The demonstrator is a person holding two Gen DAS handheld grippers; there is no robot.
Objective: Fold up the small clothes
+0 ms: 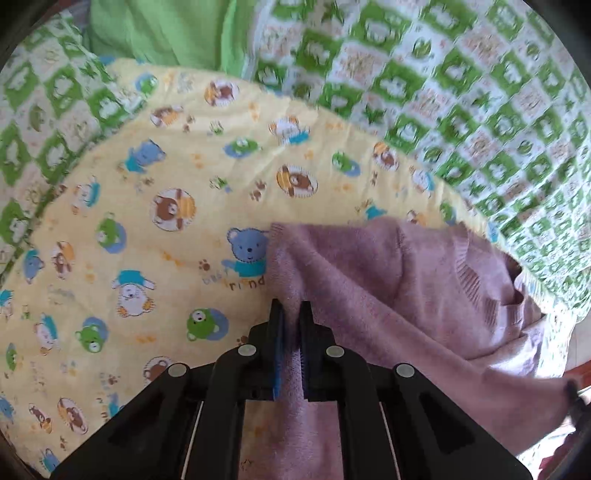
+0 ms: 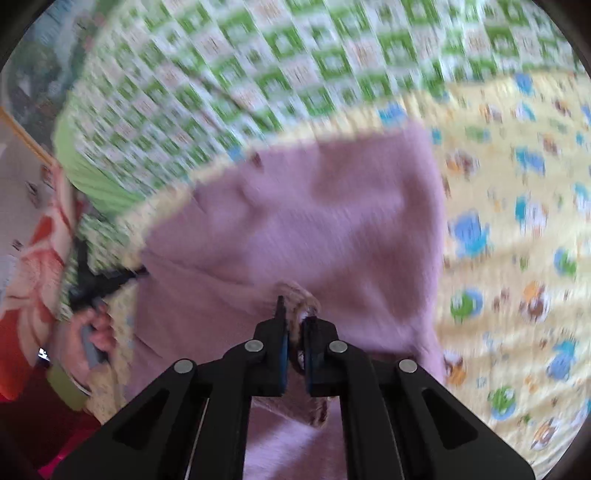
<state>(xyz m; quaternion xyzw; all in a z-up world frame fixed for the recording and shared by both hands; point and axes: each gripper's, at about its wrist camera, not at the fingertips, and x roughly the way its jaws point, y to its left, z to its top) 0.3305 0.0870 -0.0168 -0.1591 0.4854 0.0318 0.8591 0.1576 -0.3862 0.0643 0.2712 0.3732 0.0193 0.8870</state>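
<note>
A small mauve knit sweater (image 1: 369, 277) lies partly lifted on a yellow bear-print blanket (image 1: 147, 221). In the left wrist view my left gripper (image 1: 291, 306) is shut on the sweater's left edge, and cloth runs back between the pads. The right wrist view is blurred. There my right gripper (image 2: 295, 312) is shut on a brownish trimmed edge of the same sweater (image 2: 314, 221). The garment stretches away to the left, where my left gripper (image 2: 136, 275) holds its far side. The part of the sweater under both grippers is hidden.
A green-and-white checked quilt (image 1: 461, 92) covers the bed beyond the blanket, and plain green cloth (image 1: 166, 33) is bunched at the top. A person's hand (image 2: 92, 332) grips the left tool at the bed's edge, beside orange and white fabric (image 2: 40, 240).
</note>
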